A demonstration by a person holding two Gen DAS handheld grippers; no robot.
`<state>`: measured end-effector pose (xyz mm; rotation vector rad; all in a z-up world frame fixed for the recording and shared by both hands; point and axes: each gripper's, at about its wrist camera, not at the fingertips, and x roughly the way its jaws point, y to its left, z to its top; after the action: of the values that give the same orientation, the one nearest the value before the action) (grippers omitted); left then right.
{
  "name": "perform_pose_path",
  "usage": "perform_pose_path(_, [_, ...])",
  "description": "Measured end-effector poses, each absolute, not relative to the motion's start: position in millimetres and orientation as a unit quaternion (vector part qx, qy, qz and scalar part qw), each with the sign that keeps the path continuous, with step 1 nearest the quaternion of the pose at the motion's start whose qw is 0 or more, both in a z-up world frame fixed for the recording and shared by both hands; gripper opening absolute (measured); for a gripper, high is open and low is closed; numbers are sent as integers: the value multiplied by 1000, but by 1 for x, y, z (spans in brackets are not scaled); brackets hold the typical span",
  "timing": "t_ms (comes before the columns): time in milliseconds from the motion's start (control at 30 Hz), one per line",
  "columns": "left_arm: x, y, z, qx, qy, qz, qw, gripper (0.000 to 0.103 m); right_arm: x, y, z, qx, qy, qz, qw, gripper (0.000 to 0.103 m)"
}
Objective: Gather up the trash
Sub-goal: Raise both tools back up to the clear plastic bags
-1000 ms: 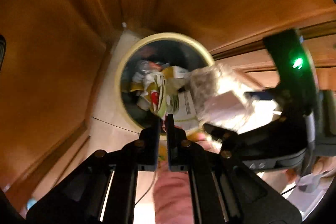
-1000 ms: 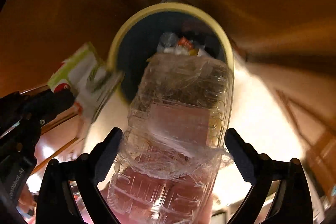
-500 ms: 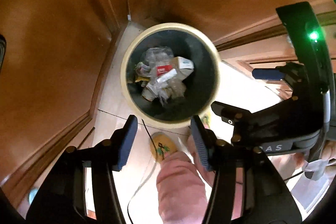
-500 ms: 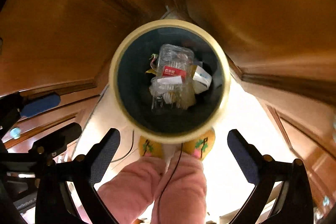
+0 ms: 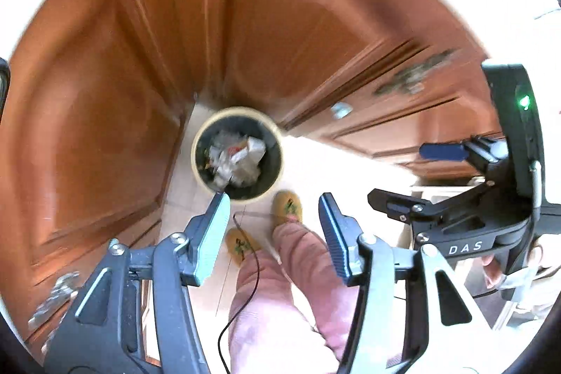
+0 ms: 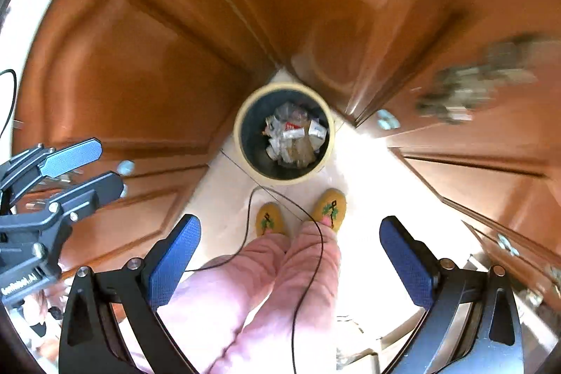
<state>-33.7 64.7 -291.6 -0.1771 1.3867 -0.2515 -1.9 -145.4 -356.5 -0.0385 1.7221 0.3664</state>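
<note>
Though blurred, trash point(image 6: 289, 137) inside bin point(image 6: 242, 142)

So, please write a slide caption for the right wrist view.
Open right gripper above a bin of trash, yellow slippers below.

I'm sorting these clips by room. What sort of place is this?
Probably a home kitchen corner: wooden panelled cabinet doors with metal knobs meet at an angle over a pale tiled floor, and a round trash bin full of wrappers stands before a person's slippers.
</note>
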Motion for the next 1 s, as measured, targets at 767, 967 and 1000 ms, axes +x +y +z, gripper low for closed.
perform_pose_path(767, [20,18,16,-12,391,-151,908,60,47,-232,40,47,498,29,865,103])
perform_pose_path(967, [89,0,22,-5,376,-145,915,60,113,-257,61,24,481,30,876,103])
perform_pose_path(1000, [102,-6,21,-3,374,-143,916,61,131,-262,62,20,478,34,877,103])
